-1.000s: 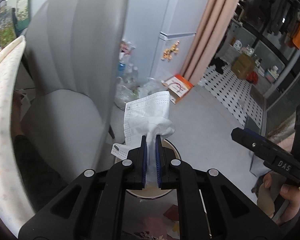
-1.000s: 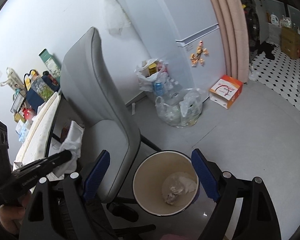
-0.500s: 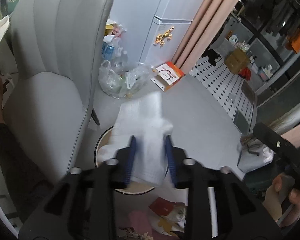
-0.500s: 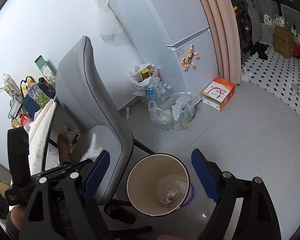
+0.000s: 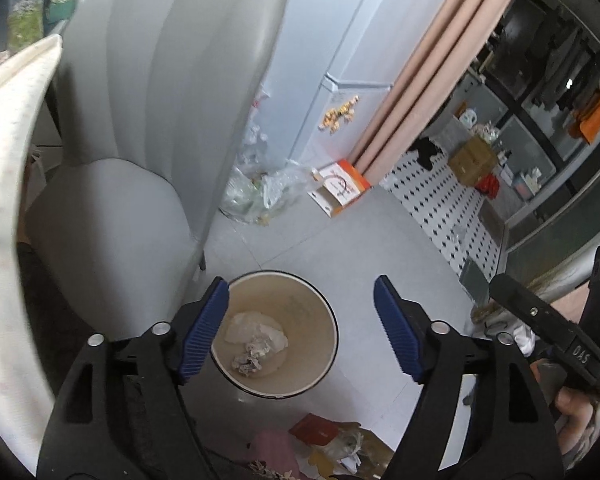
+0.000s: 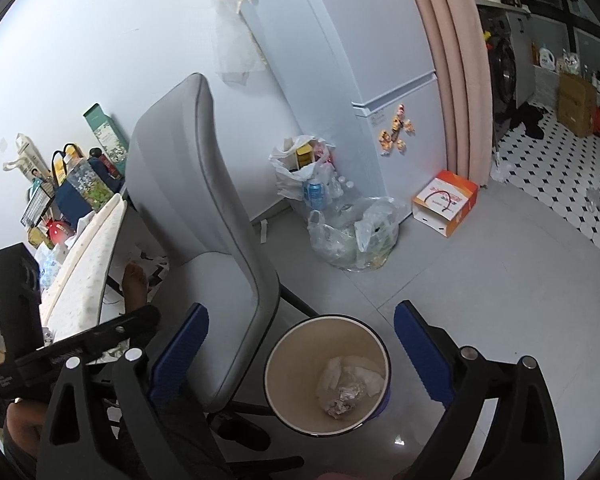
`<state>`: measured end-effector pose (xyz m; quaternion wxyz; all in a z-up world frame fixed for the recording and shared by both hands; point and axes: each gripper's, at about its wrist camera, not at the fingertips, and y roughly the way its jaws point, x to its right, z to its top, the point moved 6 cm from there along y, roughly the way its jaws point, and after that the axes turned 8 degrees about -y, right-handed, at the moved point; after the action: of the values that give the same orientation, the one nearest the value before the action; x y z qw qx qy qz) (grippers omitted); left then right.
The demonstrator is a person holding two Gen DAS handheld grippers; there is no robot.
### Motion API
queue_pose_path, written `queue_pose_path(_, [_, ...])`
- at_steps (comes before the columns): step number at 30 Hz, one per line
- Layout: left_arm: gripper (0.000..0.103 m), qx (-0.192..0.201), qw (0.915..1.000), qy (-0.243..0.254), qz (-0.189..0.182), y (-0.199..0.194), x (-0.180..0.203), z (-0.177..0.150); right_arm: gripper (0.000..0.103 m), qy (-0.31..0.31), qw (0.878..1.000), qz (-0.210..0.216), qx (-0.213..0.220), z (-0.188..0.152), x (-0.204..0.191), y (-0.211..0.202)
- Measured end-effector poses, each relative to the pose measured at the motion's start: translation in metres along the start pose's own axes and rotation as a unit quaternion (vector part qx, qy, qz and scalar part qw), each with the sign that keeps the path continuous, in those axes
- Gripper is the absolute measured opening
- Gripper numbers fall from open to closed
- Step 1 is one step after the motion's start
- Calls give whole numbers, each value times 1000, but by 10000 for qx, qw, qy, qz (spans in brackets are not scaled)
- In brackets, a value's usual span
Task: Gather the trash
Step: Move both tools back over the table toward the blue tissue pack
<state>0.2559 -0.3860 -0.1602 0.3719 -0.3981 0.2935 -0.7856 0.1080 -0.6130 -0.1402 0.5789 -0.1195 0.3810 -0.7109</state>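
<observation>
A round beige trash bin (image 5: 300,292) stands on the grey floor beside a grey chair; it also shows in the right wrist view (image 6: 296,364). White crumpled tissue (image 5: 256,334) lies at its bottom, also visible in the right wrist view (image 6: 350,380). My left gripper (image 5: 300,320) is open and empty, directly above the bin. My right gripper (image 6: 300,352) is open and empty, also above the bin. The right gripper's body (image 5: 548,336) shows at the right of the left wrist view. The left gripper's body (image 6: 80,344) shows at the lower left of the right wrist view.
A grey padded chair (image 6: 204,240) stands left of the bin. Plastic bags of trash (image 6: 352,236) and an orange-white box (image 6: 446,202) sit by the white fridge (image 6: 360,60). Colourful scraps (image 5: 332,440) lie on the floor near the bin. A cloth-covered table edge (image 5: 4,200) is at the left.
My left gripper opened and let go of the white tissue, which dropped into the bin. The right gripper stayed open above the bin.
</observation>
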Motion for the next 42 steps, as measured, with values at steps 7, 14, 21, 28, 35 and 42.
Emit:
queue_pose_path(7, [97,661,9971,-265,281,-63,-38,10,95,-300,9993,218,32,11,-50,2])
queue_pose_path(14, [97,1085,9914,-532,492,-115,-81,10,95,-715,9957,596,-8,12,-117,5])
queue_pose_path(21, [97,1490,9813,-968,736,-170,-140,1,95,-1212,9884,916,-73,10,-187,7])
queue_pose_path(28, [97,1815,9681,-1405,1008,-214,-202,-8,85,-1725,9769,1249,-167,0,-258,6])
queue_pose_path(35, [97,2057,9543,-1808,1195,-247,-253,-23,75,-2141,9642,1529,-314,-15,-319,7])
queue_pose_path(42, [97,2147,9424,-2177,1359,-267,-302,-44,68,-2331,9560,1709,-496,-29,-366,17])
